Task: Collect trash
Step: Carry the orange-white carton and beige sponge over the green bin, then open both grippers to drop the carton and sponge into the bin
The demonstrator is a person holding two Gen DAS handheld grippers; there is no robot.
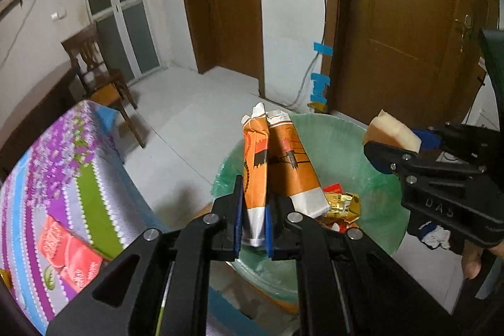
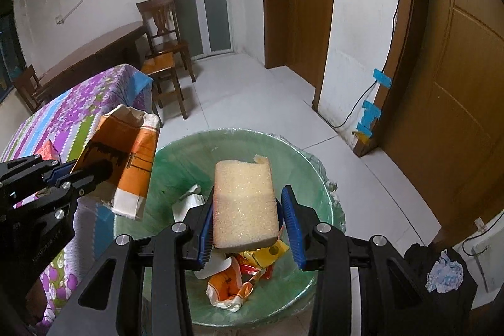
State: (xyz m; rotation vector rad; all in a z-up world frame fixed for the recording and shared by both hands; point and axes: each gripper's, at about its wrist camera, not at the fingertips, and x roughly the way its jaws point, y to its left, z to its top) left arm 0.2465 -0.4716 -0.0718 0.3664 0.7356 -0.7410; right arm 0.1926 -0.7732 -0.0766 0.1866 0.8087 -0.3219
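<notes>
Left wrist view: the left gripper (image 1: 253,224) has its jaws clenched on the lower end of an orange-and-white paper packet (image 1: 256,175), which stands up through the centre of the frame over the green-lined bin (image 1: 343,140). A second flap of the same packet leans to the right of the pinch. It looks light, thin and crushable, so a hold near the folded end, as taken here, should serve; a hold on a loose flap would risk tearing.

Right wrist view: the right gripper (image 2: 249,225) grasps a pale yellow sponge block (image 2: 244,203) at its lower half, jaws part-way apart and bearing on both sides. The sponge appears soft, springy and nearly weightless, so it should drop clean once let go. It hangs directly above the bin at centre frame, over wrappers (image 2: 245,266) already lying in the liner.

Outward, the flowered bench cloth (image 1: 63,178) at lower left of the left view carries a red packet (image 1: 71,254), apparently uncollected. Both held items seem ready for release into the bin.
</notes>
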